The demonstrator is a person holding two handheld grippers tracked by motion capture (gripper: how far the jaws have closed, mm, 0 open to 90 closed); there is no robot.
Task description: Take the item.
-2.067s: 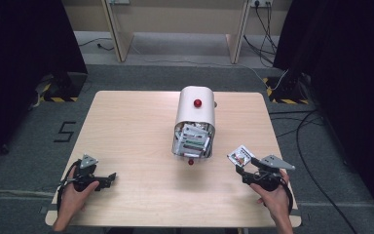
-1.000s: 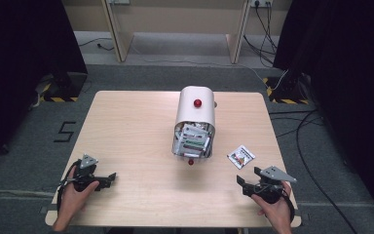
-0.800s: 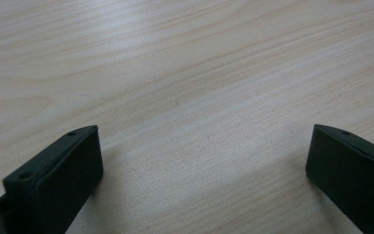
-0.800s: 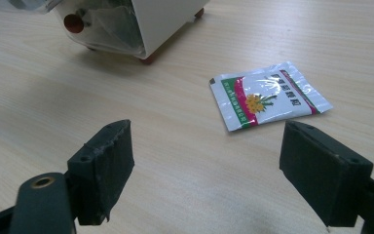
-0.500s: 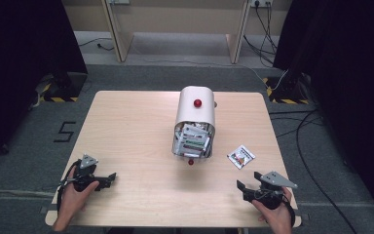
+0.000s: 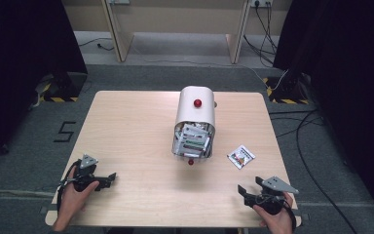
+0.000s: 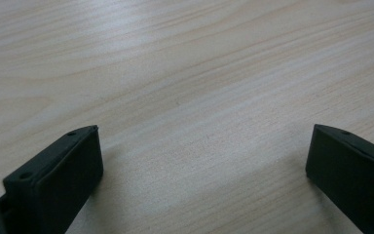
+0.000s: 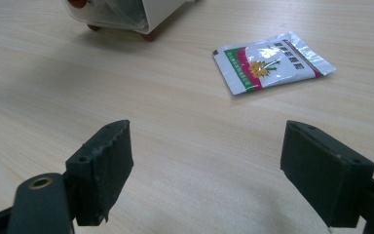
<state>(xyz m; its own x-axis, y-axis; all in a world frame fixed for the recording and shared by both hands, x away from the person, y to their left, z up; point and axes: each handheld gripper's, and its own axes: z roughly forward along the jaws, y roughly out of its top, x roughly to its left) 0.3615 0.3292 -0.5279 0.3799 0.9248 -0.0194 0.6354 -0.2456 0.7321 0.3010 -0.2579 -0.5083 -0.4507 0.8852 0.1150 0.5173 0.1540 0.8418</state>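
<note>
— Both grippers stand with their jaws wide apart and nothing between them. Where are they?

— Down at the near edge of the wooden table (image 6: 136,122). The left gripper (image 6: 111,177) sits at the near left corner in the person's left hand (image 6: 73,197), low over bare wood — the left gripper view has only grain between the two black jaws. The right gripper (image 6: 242,190) is at the near right corner, held in the right hand (image 6: 272,217), its grey plate on top.

— And the sachet?

— The small white sachet (image 6: 241,156) lies flat on the table, ahead of the right gripper and apart from it, touching neither jaw. In the right gripper view the sachet (image 8: 271,61) shows a green and red band and a flower print, lying beyond the gap and towards the right-hand jaw.

— What else is on the table?

— A white rounded container (image 6: 195,117) lying on its side in the middle, with a red knob (image 6: 197,103) on top. Its open end faces the person and holds more packets (image 6: 192,141). The sachet rests just to its right — near, not touching.
</note>
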